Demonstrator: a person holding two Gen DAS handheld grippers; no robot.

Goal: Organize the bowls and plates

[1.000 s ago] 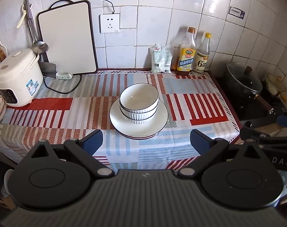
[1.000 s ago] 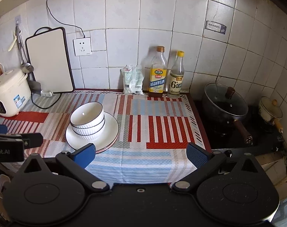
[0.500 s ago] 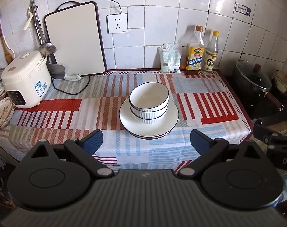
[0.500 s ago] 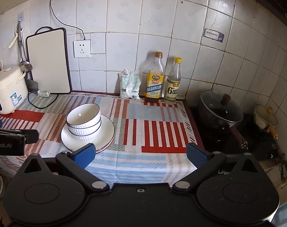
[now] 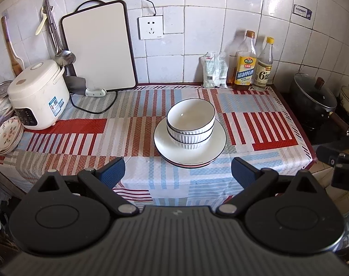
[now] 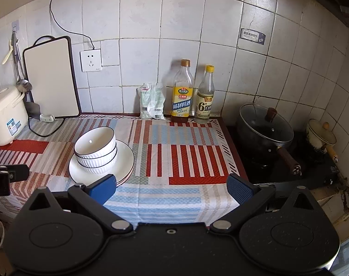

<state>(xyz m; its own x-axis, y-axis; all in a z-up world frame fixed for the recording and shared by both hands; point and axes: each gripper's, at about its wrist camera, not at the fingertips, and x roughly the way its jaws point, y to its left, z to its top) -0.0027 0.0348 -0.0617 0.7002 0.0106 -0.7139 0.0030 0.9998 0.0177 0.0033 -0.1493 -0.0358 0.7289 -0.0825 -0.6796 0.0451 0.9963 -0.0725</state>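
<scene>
Two white ribbed bowls with dark rims (image 5: 190,124) (image 6: 96,150) are nested on a stack of white plates (image 5: 217,147) (image 6: 126,161) in the middle of the striped tablecloth. My left gripper (image 5: 177,172) hangs open near the counter's front edge, just short of the plates, with nothing between its blue pads. My right gripper (image 6: 171,187) is open too, to the right of the stack and empty. Its left pad (image 6: 103,187) overlaps the plates' near rim in the picture.
A rice cooker (image 5: 37,94), floral dishes (image 5: 7,133) and a cutting board (image 5: 98,46) stand at the left. A packet (image 6: 152,101) and two bottles (image 6: 182,92) line the back wall. A lidded pot (image 6: 265,131) and small pan (image 6: 320,134) sit on the stove at right.
Both grippers have drawn back from the counter and risen a little, so the bowls and plates look farther off. The stack has not moved. Both stay open.
</scene>
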